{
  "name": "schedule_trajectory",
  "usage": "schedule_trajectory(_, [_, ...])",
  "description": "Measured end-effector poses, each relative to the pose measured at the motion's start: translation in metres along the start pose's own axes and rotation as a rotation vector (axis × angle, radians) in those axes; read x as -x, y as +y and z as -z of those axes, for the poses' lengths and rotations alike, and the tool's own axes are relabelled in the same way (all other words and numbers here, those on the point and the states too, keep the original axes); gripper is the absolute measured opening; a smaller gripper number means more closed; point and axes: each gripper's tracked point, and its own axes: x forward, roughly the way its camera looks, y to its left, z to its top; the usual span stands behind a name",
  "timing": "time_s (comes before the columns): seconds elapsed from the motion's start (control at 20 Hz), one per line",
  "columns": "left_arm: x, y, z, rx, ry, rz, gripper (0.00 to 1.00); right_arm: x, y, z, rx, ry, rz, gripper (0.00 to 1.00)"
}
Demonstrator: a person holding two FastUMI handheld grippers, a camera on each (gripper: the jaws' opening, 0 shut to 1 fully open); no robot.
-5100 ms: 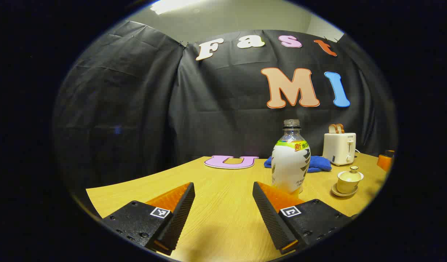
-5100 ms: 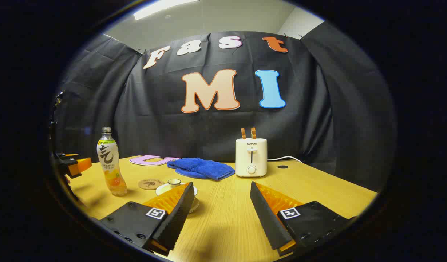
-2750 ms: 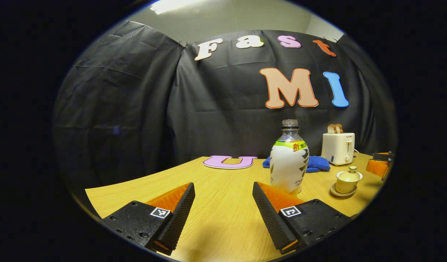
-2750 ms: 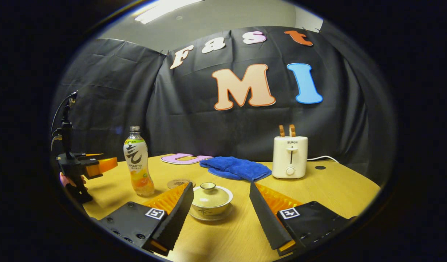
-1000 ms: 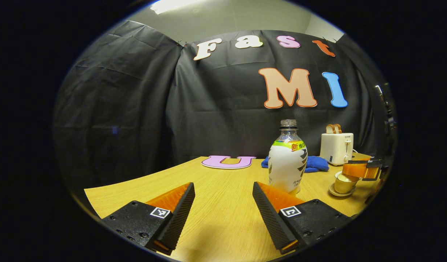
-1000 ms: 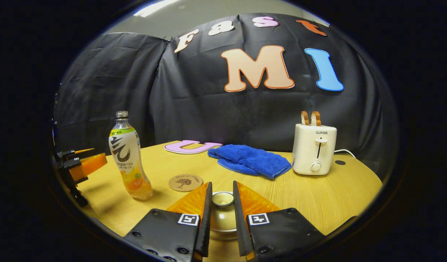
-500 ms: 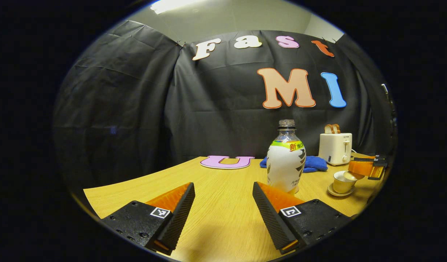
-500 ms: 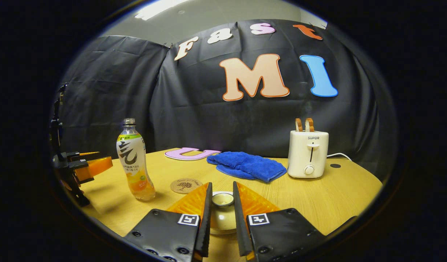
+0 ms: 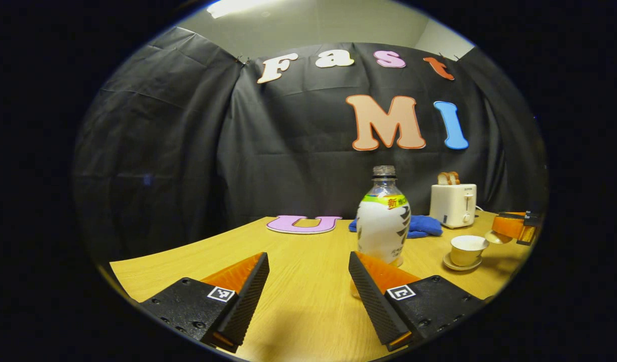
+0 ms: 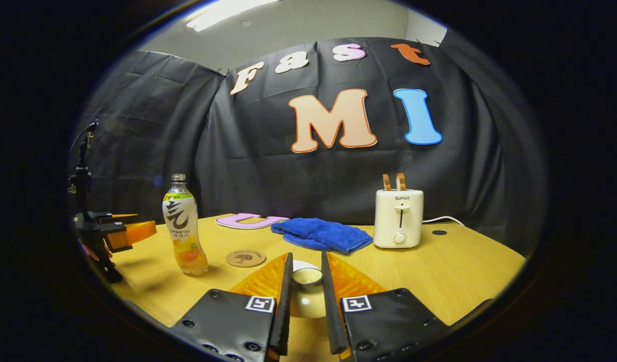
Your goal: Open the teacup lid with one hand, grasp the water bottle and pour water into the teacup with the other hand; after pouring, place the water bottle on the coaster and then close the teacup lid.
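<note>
The desk (image 9: pixel 298 261) is pale yellow wood with a fine straight grain. In the left gripper view, the left hand-held gripper (image 9: pixel 308 296) fills the bottom of the frame, its two black ribbed fingers with orange backs spread wide and holding nothing. The water bottle (image 9: pixel 384 221) stands upright just right of center, directly beyond the right-hand finger; it is clear plastic, uncapped, with a glossy white wrap and a green-yellow band at the shoulder. At right center sits the teacup (image 9: pixel 467 250), a small cream glazed bowl on a matching saucer (image 9: pixel 459 263), its mouth uncovered. At the far right edge the right hand-held gripper (image 9: pixel 512 227) hangs above and beside the cup, carrying the lid (image 9: pixel 494 238), a shallow cream dome.

In the right gripper view, the right hand-held gripper (image 10: pixel 307 301) is at bottom center, fingers drawn nearly together and pinching the lid's (image 10: pixel 307 291) round knob between them. Whether the white rim just behind the knob belongs to the cup I cannot tell. The bottle (image 10: pixel 184 231) stands at left center, orange liquid in its lower part, with a round cork coaster (image 10: pixel 245 258) just to its right. Behind lie a fluffy blue towel (image 10: pixel 321 234) and a boxy cream toaster (image 10: pixel 399 218) holding two slices.
</note>
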Motion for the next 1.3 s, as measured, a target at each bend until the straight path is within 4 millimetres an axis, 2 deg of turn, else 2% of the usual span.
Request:
schedule_trajectory(0.2, [0.0,-0.022,0.0,0.003,-0.005,0.121,0.93,0.012,-0.016,-0.001,0.002,-0.004,0.047,0.35])
schedule_trajectory(0.45, [0.003,-0.061,-0.001,0.007,-0.01,0.332,0.92,0.025,-0.042,-0.003,0.004,-0.009,0.118,0.34])
schedule_trajectory(0.6, [-0.001,-0.067,0.0,0.009,-0.006,0.365,0.92,0.031,-0.055,-0.004,0.006,-0.013,0.15,0.34])
schedule_trajectory(0.8, [-0.018,-0.074,0.003,0.006,0.012,0.37,0.92,0.036,-0.066,-0.005,0.006,-0.013,0.175,0.34])
schedule_trajectory(1.05, [-0.04,-0.084,0.012,-0.021,0.066,0.376,0.92,0.039,-0.065,-0.005,0.006,-0.013,0.152,0.34])
schedule_trajectory(1.3, [-0.058,-0.086,0.017,-0.022,0.1,0.352,0.92,0.038,-0.063,-0.005,0.005,-0.013,0.141,0.34])
